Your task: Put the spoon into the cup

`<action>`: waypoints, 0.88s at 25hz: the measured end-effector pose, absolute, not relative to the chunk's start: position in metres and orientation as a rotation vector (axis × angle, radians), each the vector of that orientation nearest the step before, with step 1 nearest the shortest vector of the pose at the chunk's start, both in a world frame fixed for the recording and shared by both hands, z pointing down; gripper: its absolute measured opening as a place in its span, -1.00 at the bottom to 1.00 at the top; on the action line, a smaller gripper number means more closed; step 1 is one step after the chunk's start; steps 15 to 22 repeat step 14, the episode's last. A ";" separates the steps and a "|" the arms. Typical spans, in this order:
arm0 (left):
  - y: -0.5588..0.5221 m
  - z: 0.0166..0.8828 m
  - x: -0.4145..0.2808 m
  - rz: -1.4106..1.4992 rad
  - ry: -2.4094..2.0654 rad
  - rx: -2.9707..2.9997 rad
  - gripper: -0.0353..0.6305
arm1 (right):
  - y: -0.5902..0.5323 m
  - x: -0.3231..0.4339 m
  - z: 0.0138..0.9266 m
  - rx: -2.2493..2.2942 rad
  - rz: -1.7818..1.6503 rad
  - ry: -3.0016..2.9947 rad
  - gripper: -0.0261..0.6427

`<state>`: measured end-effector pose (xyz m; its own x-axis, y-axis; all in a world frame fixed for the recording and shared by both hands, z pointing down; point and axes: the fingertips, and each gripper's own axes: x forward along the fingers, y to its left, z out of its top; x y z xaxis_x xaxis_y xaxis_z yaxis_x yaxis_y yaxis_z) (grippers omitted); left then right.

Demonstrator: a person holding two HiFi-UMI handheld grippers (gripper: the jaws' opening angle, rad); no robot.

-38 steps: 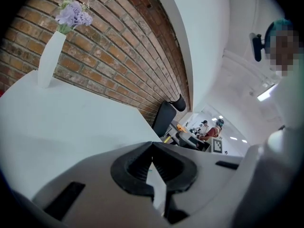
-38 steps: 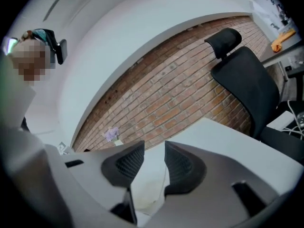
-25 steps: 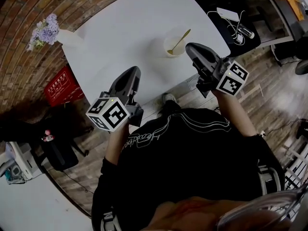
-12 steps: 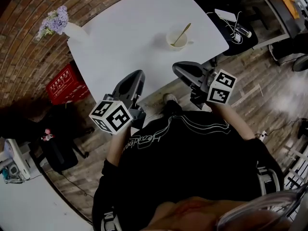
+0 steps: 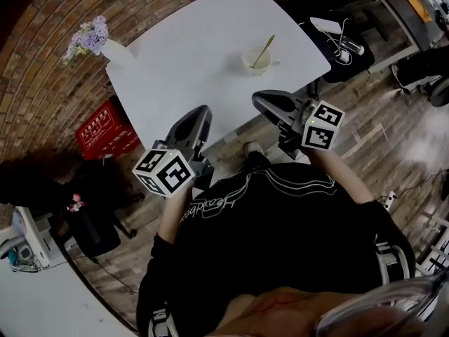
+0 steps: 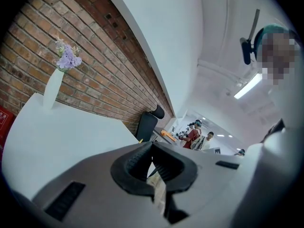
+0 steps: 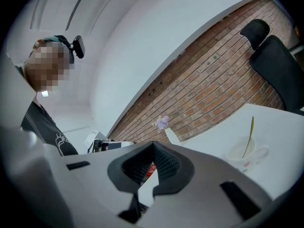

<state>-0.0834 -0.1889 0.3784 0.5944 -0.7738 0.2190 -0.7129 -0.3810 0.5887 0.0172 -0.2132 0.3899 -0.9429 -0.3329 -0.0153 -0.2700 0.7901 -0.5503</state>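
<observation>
1. Since the earlier frame the right gripper (image 5: 262,101) has drawn back from the white ceramic cup (image 5: 255,59) to the near edge of the white rectangular table (image 5: 184,55). The left gripper (image 5: 199,112) has shifted only slightly.
2. In the right gripper view, the right gripper's ridged black jaws are pressed together with nothing between them.
3. In the left gripper view, the left gripper's jaws meet at the tips, also empty.
4. The slim gold-coloured spoon (image 5: 265,49) stands in the cup, its handle leaning over the rim, well apart from both grippers.
5. A white vase of lilac flowers (image 5: 98,39) stands at the table's far left corner; a red plastic crate (image 5: 102,128) sits on the floor beside the table.
</observation>
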 end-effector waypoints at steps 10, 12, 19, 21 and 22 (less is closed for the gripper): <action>-0.183 0.380 -0.081 -0.119 -1.149 2.176 -0.88 | -0.208 0.018 0.389 -0.505 -0.854 2.872 -0.93; -0.182 0.382 -0.081 -0.116 -1.145 2.174 -0.88 | -0.207 0.018 0.391 -0.507 -0.857 2.874 -0.93; -0.181 0.384 -0.080 -0.114 -1.142 2.173 -0.88 | -0.205 0.017 0.392 -0.506 -0.858 2.877 -0.93; -0.181 0.384 -0.080 -0.114 -1.142 2.173 -0.88 | -0.205 0.017 0.392 -0.506 -0.858 2.877 -0.93; -0.181 0.384 -0.080 -0.114 -1.142 2.173 -0.88 | -0.205 0.017 0.392 -0.506 -0.858 2.877 -0.93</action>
